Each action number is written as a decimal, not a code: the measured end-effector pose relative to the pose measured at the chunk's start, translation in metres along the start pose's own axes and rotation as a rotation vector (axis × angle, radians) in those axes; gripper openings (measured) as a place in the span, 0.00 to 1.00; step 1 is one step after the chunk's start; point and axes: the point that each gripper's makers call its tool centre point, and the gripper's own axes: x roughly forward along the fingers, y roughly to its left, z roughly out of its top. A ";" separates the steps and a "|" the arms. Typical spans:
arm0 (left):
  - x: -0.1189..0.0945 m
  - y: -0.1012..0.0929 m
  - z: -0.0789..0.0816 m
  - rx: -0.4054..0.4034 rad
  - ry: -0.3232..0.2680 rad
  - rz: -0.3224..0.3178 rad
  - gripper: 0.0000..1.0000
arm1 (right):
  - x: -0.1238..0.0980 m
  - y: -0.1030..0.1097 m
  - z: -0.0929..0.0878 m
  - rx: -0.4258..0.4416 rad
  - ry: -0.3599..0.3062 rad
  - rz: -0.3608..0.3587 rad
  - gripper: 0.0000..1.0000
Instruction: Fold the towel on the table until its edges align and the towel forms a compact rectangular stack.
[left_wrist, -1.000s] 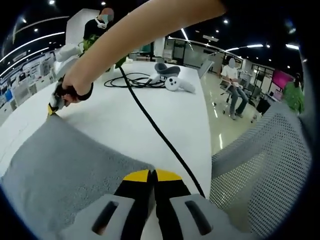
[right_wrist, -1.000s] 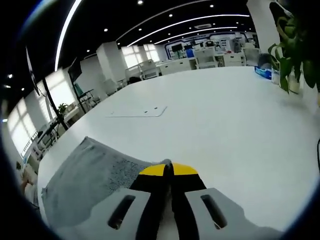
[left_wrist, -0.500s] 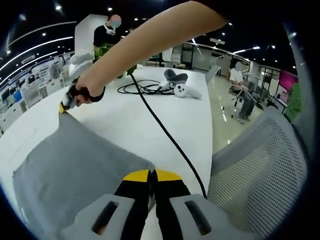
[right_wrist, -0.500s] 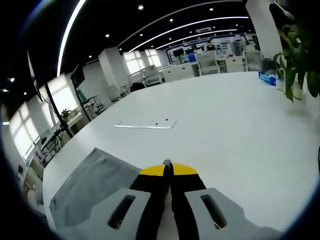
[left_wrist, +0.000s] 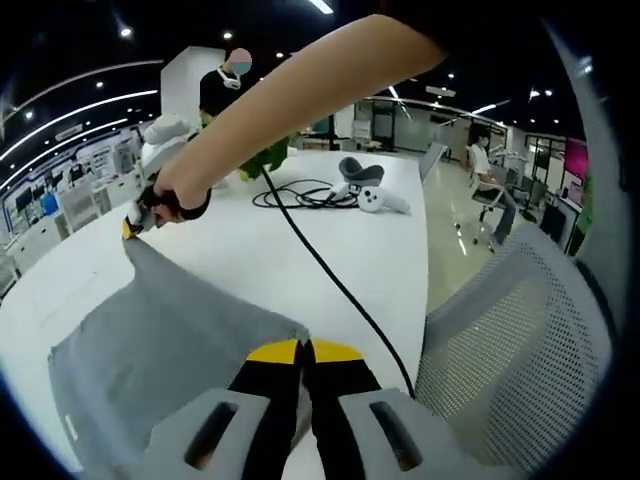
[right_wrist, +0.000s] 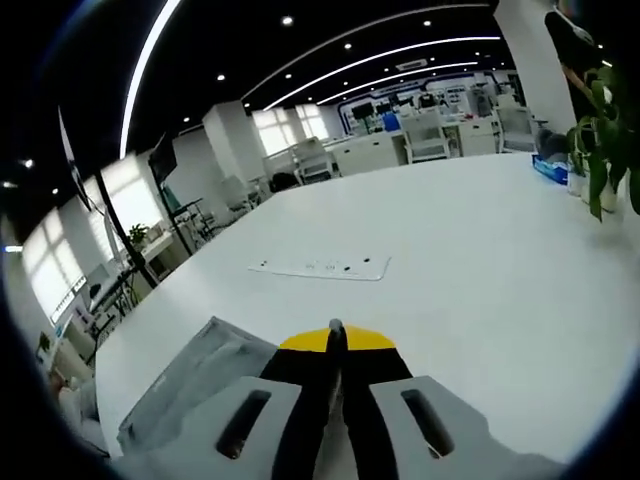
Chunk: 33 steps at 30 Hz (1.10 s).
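Grey towel, left gripper view: the towel (left_wrist: 165, 335) hangs stretched between your two tongs, one corner at the left tongs (left_wrist: 304, 350), the far corner up and to their left at the right tongs (left_wrist: 133, 226).
Left tongs: jaws pressed together on the towel's near corner, no gap between the yellow tips.
Right tongs from here: your hand (left_wrist: 180, 185) wraps them; the yellow tip meets the cloth corner, so you look to be gripping it.
Progress: you are early in a fold, by my reading; the sheet is lifted and spread, with no stacked layers or aligned edges visible yet. Bringing the edges together and laying the towel down remain.
Surface: white counter (left_wrist: 380, 250) beyond the tongs, smooth and bare near the cloth.
Other things: a black cable (left_wrist: 330, 275) runs away from just right of the left tongs to a coil beside a white headset (left_wrist: 365, 195) far ahead; a mesh chair back (left_wrist: 510, 340) stands to the right.
Room: open office, ceiling strip lights, people seated and standing far off.

Grey towel, right gripper view: cloth (right_wrist: 200, 385) falls away to the left of the right tongs (right_wrist: 336, 342).
Right tongs: jaws closed tight with the towel's edge running under the tips.
Surface: white counter (right_wrist: 480, 260) spreads ahead, with a flat cover plate (right_wrist: 320, 267) set into it.
Room: a potted plant (right_wrist: 605, 150) at far right, desks and windows beyond.
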 end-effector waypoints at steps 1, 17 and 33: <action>-0.003 0.001 0.000 0.008 -0.001 0.007 0.02 | 0.000 0.004 0.002 0.002 -0.002 0.002 0.00; -0.057 0.024 -0.016 -0.002 0.008 0.111 0.02 | 0.028 0.063 0.017 0.008 -0.016 0.037 0.00; -0.116 0.061 -0.056 -0.166 0.019 0.203 0.02 | 0.044 0.135 0.021 -0.020 -0.018 0.068 0.00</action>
